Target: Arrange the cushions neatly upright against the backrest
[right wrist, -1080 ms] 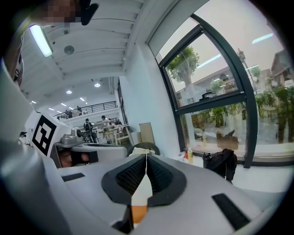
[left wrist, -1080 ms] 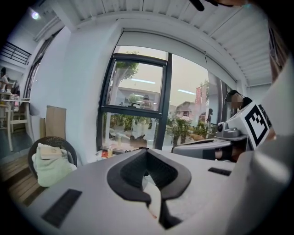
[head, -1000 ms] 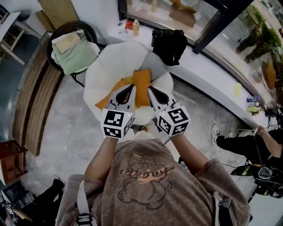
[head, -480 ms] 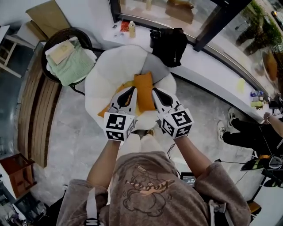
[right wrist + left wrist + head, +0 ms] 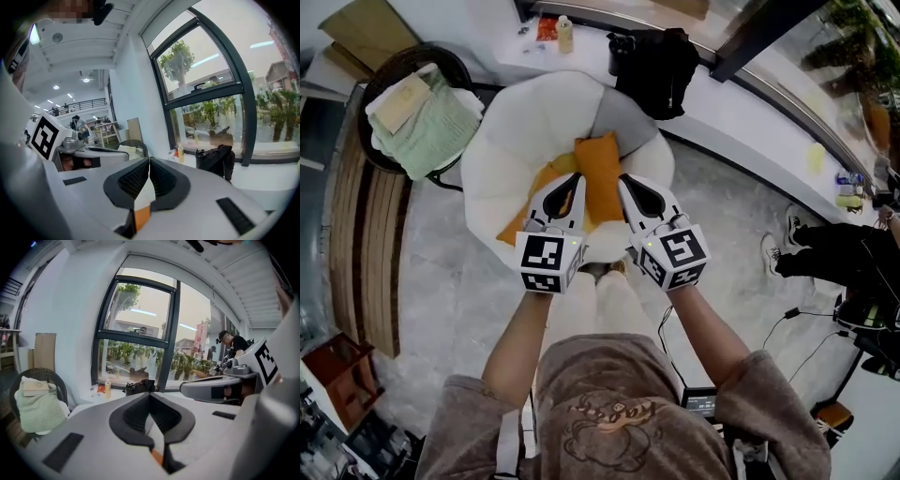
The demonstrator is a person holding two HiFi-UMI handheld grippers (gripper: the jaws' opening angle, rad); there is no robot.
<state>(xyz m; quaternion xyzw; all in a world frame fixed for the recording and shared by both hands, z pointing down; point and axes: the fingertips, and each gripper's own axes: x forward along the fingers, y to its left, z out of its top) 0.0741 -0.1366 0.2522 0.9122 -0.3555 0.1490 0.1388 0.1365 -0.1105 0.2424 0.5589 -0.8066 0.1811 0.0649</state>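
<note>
A white round armchair (image 5: 534, 117) with a lobed backrest stands in the middle of the head view. One orange cushion (image 5: 601, 173) lies on its seat, running from the front edge toward the backrest. A second orange cushion (image 5: 541, 187) lies flat to its left, partly hidden. A grey cushion (image 5: 628, 127) rests at the back right. My left gripper (image 5: 577, 183) and right gripper (image 5: 623, 181) hover side by side over the seat front, on either side of the first cushion. Both are shut and hold nothing. Orange shows below the jaws as a sliver (image 5: 157, 456) (image 5: 141, 214).
A wicker chair with a green towel (image 5: 427, 117) stands at the left. A black bag (image 5: 661, 66) and a bottle (image 5: 565, 33) sit on the white window ledge behind the armchair. A wooden bench (image 5: 366, 234) runs along the left. A person's legs (image 5: 825, 258) and cables are at the right.
The head view has shifted, so the armchair sits a little higher and further left in frame. Both grippers stay shut and side by side over the seat front.
</note>
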